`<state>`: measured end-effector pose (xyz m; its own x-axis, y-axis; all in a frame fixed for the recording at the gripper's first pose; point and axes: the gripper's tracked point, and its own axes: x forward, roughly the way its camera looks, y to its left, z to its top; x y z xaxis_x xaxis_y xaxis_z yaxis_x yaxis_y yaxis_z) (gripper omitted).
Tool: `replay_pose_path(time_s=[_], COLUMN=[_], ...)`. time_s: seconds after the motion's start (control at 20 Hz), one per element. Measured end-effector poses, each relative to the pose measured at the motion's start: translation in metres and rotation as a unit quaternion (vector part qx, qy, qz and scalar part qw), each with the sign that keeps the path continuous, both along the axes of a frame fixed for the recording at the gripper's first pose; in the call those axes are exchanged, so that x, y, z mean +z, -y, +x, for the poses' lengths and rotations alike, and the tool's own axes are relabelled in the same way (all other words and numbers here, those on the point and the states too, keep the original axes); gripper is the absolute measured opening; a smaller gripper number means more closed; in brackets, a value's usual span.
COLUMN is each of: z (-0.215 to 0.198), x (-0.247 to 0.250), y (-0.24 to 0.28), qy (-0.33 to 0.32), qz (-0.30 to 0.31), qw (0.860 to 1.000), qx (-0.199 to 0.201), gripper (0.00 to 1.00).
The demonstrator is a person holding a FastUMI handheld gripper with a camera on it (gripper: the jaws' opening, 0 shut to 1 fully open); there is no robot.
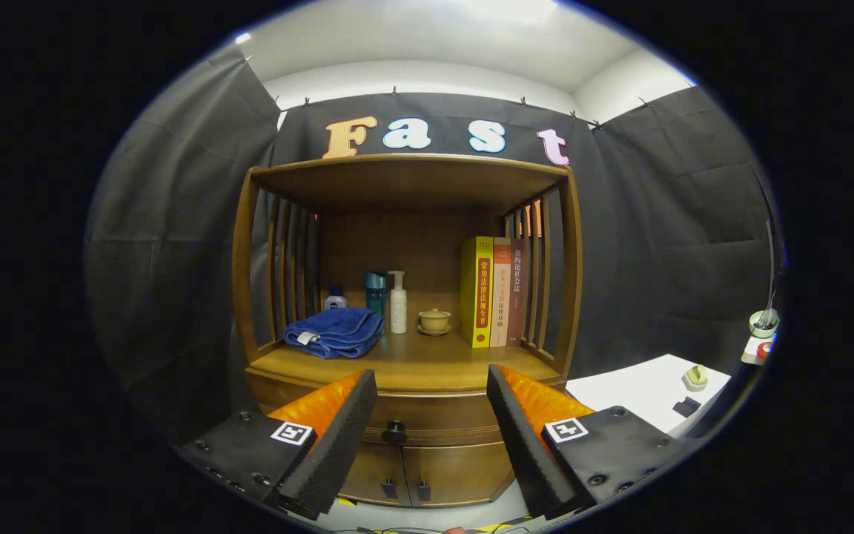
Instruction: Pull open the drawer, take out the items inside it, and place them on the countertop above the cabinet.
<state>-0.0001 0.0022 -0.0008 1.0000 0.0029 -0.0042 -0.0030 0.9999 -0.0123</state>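
Nearest, the gripper (432,393) has its two fingers spread wide apart, with nothing held between them. The fingers point toward the front of a wooden cabinet (406,415) and stand clear of it.

Between the fingers, just ahead of their tips, sits the drawer (434,419). It is fully closed, its front flush with the cabinet face. A dark round knob (394,432) is at the middle of the drawer front, closer to the left finger than to the right. The drawer contents are hidden behind the closed front. Below the drawer, two small cabinet doors (416,471) meet at the centre, each with a dark pull near the seam.

Above the drawer lies the countertop (397,363), a wooden surface enclosed by slatted sides and a wooden top board. On it:

- A folded blue towel (336,332) lies at the left front.
- Behind the towel stand a small white bottle (335,299) and a teal bottle (376,291).
- A white pump bottle (397,302) stands upright just right of the teal bottle.
- A small lidded cup (434,321) rests on a saucer near the centre.
- Three books (495,291) stand upright at the right, the yellow one outermost.

To the right of the cabinet, a white table (634,393) carries a few small items. Black cloth forms the wall behind.
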Motion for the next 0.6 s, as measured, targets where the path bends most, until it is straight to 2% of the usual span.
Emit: replay_pose_path(time_s=[0.3, 0.6], z=[0.007, 0.03], x=[-0.011, -0.071], y=[-0.001, -0.009], qy=[-0.009, -0.062], qz=[0.004, 0.006], qw=[1.0, 0.998], qx=[0.003, 0.007], gripper=[0.98, 0.98])
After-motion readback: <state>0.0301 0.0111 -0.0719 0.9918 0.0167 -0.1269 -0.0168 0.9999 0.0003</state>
